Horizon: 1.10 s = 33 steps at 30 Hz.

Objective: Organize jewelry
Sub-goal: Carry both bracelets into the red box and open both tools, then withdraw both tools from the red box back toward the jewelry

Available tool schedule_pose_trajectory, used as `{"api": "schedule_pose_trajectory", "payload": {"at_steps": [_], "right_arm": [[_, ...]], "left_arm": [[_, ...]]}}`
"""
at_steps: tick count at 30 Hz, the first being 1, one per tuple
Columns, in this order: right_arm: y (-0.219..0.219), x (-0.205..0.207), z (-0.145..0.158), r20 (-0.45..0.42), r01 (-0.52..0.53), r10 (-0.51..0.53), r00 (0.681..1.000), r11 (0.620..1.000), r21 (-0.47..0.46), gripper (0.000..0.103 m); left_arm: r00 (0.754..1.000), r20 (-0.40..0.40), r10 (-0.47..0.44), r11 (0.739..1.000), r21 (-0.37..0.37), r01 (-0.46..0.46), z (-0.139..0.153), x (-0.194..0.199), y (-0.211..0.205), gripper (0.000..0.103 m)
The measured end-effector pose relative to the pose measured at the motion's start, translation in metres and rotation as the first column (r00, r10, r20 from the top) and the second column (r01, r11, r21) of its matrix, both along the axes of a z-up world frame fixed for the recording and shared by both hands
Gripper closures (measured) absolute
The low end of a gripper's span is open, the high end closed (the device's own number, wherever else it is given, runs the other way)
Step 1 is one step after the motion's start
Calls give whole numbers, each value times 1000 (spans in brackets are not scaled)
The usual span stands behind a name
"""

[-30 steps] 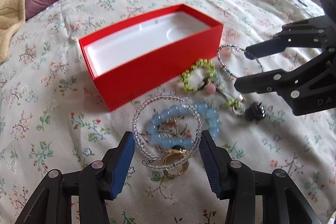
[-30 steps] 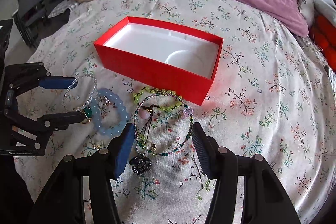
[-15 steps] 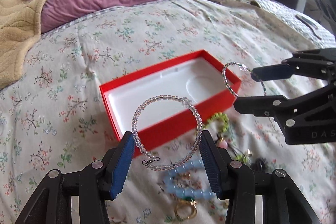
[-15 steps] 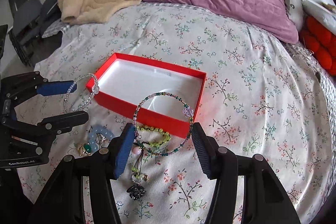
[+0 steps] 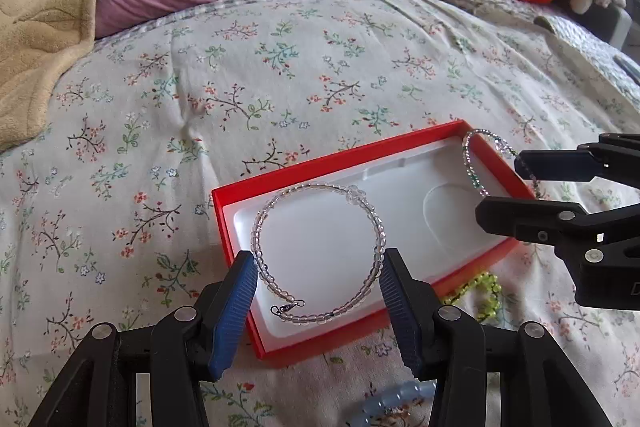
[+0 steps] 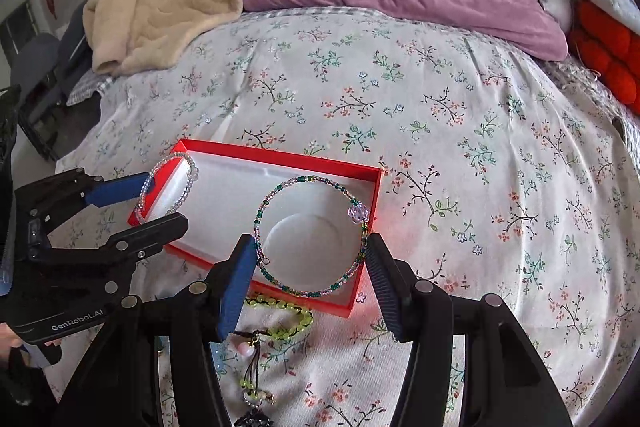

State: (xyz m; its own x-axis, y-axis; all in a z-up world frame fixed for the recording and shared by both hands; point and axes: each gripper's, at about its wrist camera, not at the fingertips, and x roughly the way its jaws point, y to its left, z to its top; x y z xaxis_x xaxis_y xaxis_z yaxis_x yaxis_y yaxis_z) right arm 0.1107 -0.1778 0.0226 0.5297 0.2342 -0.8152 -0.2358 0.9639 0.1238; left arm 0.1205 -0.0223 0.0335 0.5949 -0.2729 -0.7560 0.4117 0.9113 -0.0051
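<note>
Bracelets hang over the red box (image 5: 400,151): your left gripper (image 5: 316,303) clamps the clear bracelet (image 5: 316,255) above its near end, your right gripper (image 6: 306,279) the green-beaded bracelet (image 6: 310,235) above its far end.

Both grippers are angled down and forward, side by side. The left gripper (image 5: 318,301) is held part-closed, its blue pads pressed on the sides of a clear bead bracelet (image 5: 316,255) that's kept off the surface. Same deal on the right gripper (image 6: 310,277): jaws part-closed, a multicolour bead bracelet (image 6: 312,233) pinched between the pads. A bit of the hand (image 6: 24,351) carrying the left gripper can be seen at the edge of the right wrist view.
</note>
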Motion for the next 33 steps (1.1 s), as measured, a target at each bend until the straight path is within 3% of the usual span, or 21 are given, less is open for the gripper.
{"api": "schedule_pose_trajectory", "payload": {"at_steps": [13,18,33], "right_arm": [[7,14,-6,47,-14,17,999,998,-66,41],[8,15,-7,29,-30,32,999,998,-59,32],[-8,-1,9,32,-4,6,999,998,-64,31]], "left_arm": [[1000,4,7,1000,4,-7,-10,18,-8,49],[1000,-4,3,1000,-5,-3,-10,21,-11,40],[999,33,-4,998,59,2,3,4,-15,17]]}}
